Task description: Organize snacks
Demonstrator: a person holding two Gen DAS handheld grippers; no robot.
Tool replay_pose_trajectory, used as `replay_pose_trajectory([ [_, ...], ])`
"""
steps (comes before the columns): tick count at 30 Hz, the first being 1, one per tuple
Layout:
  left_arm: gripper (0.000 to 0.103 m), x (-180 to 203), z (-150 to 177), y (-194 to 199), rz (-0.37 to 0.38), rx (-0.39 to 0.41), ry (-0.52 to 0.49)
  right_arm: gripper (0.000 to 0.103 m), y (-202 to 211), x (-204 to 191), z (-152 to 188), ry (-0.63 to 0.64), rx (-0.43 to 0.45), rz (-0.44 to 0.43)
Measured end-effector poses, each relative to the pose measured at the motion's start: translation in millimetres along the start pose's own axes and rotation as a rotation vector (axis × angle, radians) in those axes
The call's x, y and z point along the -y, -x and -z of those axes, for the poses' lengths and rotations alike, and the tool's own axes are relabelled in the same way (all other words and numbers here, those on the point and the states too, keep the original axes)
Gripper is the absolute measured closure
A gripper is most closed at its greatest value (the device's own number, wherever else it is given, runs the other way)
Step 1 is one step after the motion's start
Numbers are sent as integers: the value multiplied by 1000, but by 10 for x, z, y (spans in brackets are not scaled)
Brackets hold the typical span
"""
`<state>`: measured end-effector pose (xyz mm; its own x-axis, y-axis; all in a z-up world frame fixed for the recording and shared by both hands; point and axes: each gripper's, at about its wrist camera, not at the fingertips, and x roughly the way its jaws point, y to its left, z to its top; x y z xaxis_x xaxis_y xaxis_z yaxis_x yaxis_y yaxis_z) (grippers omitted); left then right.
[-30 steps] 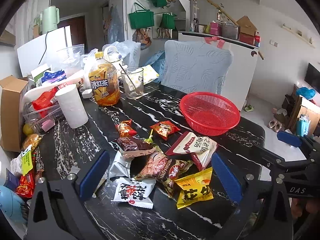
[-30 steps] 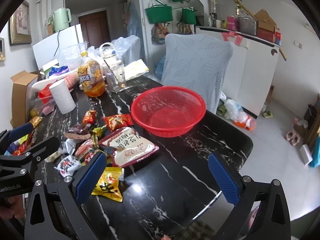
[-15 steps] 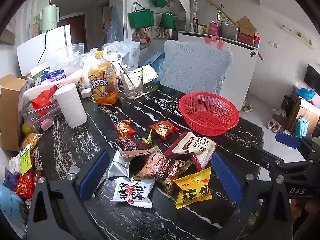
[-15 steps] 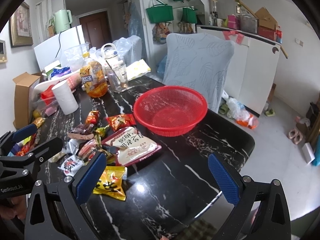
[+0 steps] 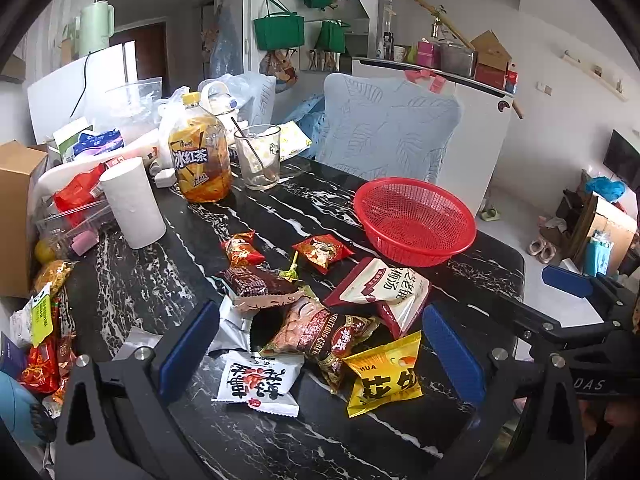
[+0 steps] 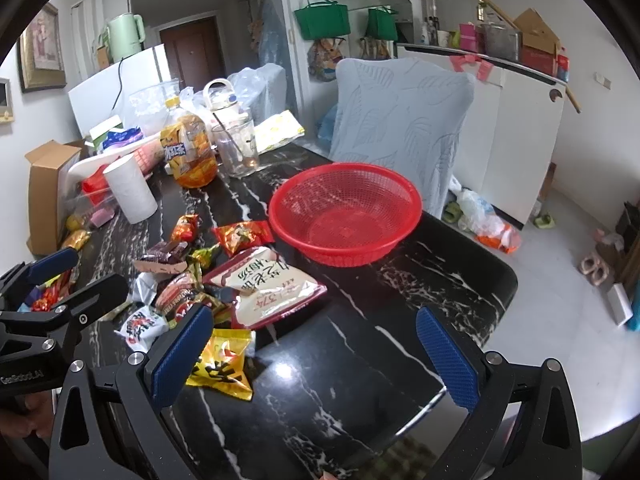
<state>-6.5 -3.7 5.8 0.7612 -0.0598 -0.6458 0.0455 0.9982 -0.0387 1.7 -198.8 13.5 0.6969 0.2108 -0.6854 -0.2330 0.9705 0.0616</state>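
Right now both pairs of jaws stand wide apart with nothing between them. The left gripper [image 5: 316, 344] hovers over the snack heap near the table's [image 5: 280, 208] front edge, its blue pads flanking the brown peanut packet [image 5: 320, 332], with the white packet [image 5: 260, 378] and the yellow packet [image 5: 384, 376] just below. The right gripper [image 6: 312, 356] hangs over bare marble at the front right corner, the yellow packet [image 6: 222, 364] beside its left pad. Further out lies the large white-and-maroon pouch [image 6: 264, 284], and beyond it the red basket [image 6: 344, 220] sits empty near the table's right edge, close to the chair.

By my reading the sorting has not begun: no packet is in the basket, so the step in hand is choosing a first snack. The next move calls for lowering onto a single packet and pinching it without dragging overlapping neighbours. Both tools are held level, pointing forward across the table, side by side
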Motion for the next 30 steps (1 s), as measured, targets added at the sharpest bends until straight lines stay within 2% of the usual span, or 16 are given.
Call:
replay_pose_trajectory([
  [18, 0, -109, 91, -371, 12, -80, 19, 0, -380, -18, 32, 42, -73, -39],
  [30, 0, -218, 180, -705, 55, -155, 27, 0, -843, -83, -25, 80, -157, -122],
])
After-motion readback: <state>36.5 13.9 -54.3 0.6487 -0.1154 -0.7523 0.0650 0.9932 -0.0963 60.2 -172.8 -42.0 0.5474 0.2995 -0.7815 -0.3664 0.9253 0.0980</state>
